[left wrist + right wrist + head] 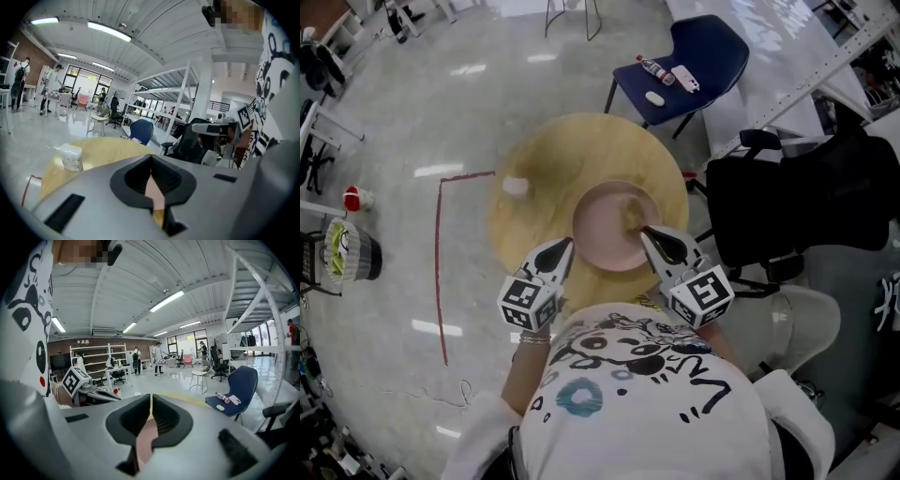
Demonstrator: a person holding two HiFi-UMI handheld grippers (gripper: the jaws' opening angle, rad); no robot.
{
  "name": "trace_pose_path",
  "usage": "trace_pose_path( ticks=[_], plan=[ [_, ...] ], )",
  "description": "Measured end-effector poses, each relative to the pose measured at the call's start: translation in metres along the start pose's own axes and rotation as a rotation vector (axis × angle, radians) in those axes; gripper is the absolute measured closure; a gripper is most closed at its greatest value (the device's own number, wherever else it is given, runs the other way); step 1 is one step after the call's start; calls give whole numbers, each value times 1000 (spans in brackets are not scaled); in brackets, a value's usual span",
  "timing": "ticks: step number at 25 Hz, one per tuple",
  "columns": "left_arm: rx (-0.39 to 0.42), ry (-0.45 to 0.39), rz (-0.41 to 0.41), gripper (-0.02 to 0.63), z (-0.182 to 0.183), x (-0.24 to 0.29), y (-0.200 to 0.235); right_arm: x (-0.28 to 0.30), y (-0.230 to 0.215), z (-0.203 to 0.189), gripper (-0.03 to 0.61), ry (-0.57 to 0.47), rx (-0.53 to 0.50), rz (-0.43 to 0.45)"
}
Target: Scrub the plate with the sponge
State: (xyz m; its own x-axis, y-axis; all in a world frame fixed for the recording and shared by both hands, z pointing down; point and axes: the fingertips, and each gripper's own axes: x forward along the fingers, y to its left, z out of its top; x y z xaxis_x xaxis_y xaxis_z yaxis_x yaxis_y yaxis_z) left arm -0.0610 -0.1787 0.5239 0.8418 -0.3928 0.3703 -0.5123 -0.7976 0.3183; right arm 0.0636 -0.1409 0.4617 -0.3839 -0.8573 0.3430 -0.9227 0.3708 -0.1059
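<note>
Polished grey flooring surrounds a round light-wood table (539, 155). Toward its near side sits the round pink plate (600, 239), bearing a brownish patch (630, 214) that may be sponge or dirt; I cannot tell. The left gripper (568, 243) hangs just beside the plate's rim and the right gripper (645, 231) over it, both clenched on nothing. A small white packet (515, 186) lies apart. Scrubbing looks unstarted.

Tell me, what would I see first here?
A pink plate sits on a round wooden table, right in the middle of the head view. The left gripper and right gripper point at it from the near side, fingers shut. A blue chair stands beyond the table.
</note>
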Motion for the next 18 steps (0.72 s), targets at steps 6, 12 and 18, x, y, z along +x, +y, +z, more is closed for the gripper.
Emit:
trace_pose_path(
  ticks=[6,12,18],
  plan=[
    [-66,31,53,598,-21,7,7,5,-5,-8,549,53,5,24],
    [-165,45,73,598,-42,13,8,13,-7,-19,549,97,-8,74],
    [-179,88,107,598,-56,16,8,20,-8,-22,549,125,-22,141]
  ],
)
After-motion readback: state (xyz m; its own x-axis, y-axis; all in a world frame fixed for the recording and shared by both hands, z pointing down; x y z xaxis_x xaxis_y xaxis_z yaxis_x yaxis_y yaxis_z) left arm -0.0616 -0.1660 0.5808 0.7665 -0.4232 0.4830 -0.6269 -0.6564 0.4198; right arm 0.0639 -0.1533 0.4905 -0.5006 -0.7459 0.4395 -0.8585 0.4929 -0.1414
